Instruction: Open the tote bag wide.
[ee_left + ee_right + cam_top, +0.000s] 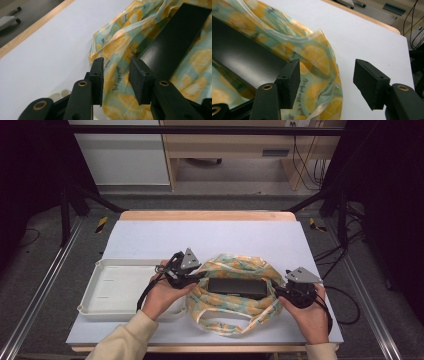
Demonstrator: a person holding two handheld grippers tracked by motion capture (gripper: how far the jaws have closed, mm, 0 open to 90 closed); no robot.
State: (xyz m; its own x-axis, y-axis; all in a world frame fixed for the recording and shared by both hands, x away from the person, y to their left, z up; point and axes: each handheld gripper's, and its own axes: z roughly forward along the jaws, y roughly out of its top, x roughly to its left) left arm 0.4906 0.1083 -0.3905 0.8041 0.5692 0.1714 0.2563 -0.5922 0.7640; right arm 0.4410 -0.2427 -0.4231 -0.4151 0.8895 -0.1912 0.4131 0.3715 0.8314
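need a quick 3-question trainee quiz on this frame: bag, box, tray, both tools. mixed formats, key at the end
1. True or false: the black box lies on the lemon-print bag.
2. Which side of the bag is the white tray on, seen in the high view? A) left B) right C) beyond it
3. Fill in: the left tool and the right tool both have their jaws ____.

Key: 1 true; 2 A; 3 open. The left tool's gap is narrow with bag film in it, the right tool's is wide at the bag's edge. All of it sits on the white table.
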